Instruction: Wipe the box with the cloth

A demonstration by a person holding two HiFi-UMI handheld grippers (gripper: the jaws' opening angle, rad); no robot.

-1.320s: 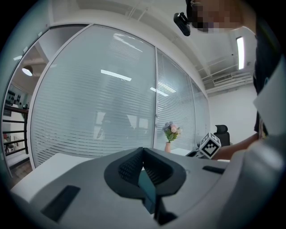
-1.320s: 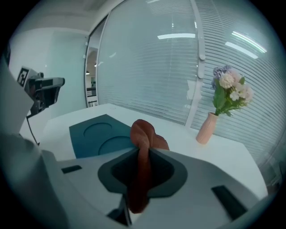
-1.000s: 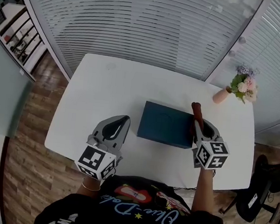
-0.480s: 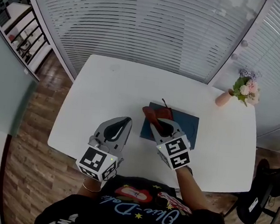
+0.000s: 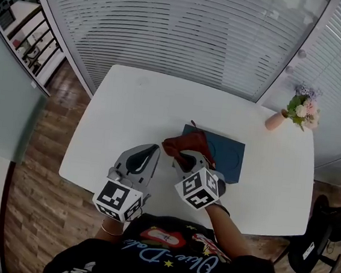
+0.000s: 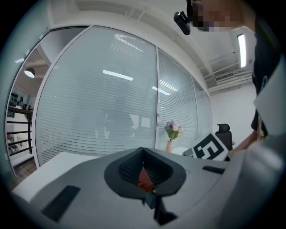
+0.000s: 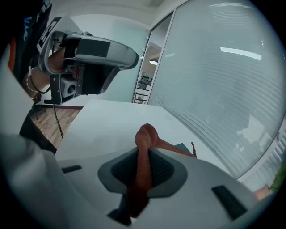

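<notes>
Right gripper (image 5: 184,158) is clamped on the reddish cloth (image 5: 184,143). The cloth bunches up out of the jaws and drapes onto the left end of the dark blue box (image 5: 224,155) on the white table (image 5: 126,98). Left gripper (image 5: 152,149) hovers just beside it, jaws pressed together, gripping nothing as far as I can tell. For the wipe, imo: keep the cloth flat on the lid and use light, long strokes so the box doesn't skate.

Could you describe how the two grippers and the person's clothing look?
The left gripper and right gripper are grey shells with black ribbed pads, each bearing a white cube of black square markers. The person wears a black printed T-shirt and a thin bracelet.
</notes>
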